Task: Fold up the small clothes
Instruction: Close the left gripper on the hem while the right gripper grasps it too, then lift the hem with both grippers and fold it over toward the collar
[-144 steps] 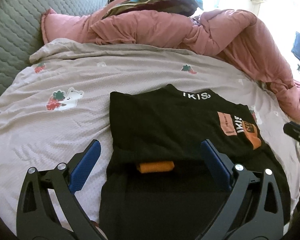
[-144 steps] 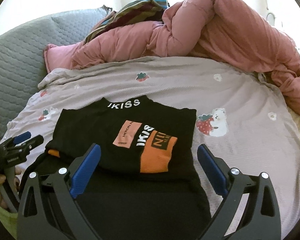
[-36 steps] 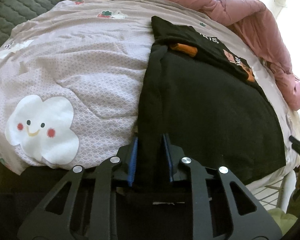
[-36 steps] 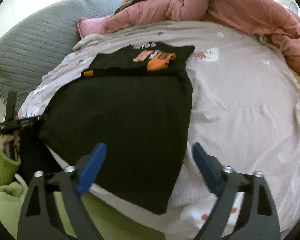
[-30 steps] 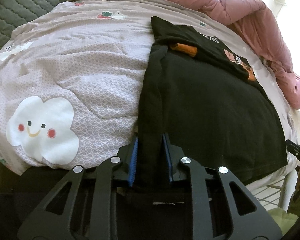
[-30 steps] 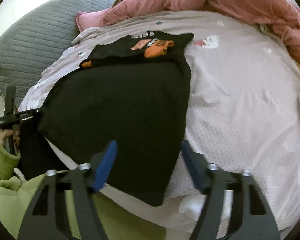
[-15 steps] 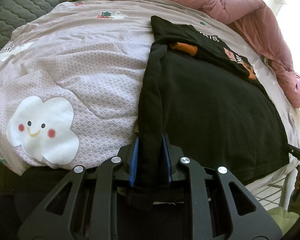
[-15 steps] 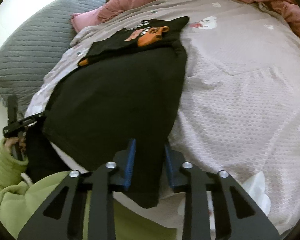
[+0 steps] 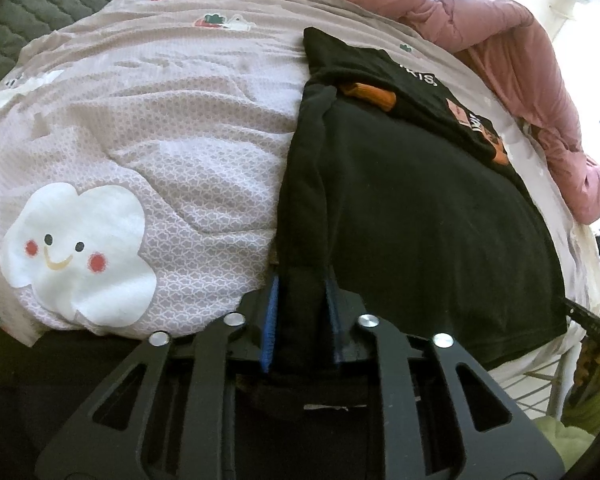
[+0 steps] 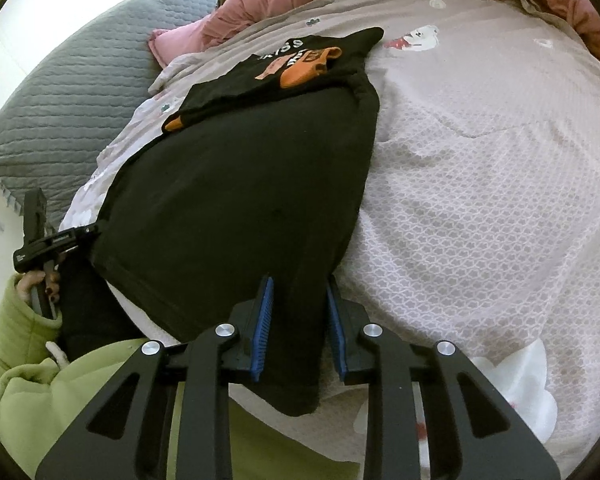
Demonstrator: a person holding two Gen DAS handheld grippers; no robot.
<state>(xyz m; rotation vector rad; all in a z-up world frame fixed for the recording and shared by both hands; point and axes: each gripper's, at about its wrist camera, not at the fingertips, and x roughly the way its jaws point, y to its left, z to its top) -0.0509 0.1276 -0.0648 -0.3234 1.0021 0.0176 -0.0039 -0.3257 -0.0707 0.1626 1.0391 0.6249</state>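
One black shirt [image 9: 420, 208], one patterned bedsheet [image 9: 148, 120], one pink duvet [image 9: 500, 40] at 1 o'clock, one grey quilted headboard [image 10: 68, 92] at 10 o'clock, two grippers, left gripper [image 9: 302, 316], right gripper [image 10: 300, 320], one green sleeve [image 10: 24, 340]

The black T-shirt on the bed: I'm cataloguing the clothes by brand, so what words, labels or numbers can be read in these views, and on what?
"IKIS": white letters near the neck of the black T-shirt, cut off at the fold, in the left wrist view.
Orange print panels on the folded top part: lettering there is too small and blurred to read.
White lettering on the left gripper body in the right wrist view: too small to read.
Bedspread: only cartoon pictures, no text.
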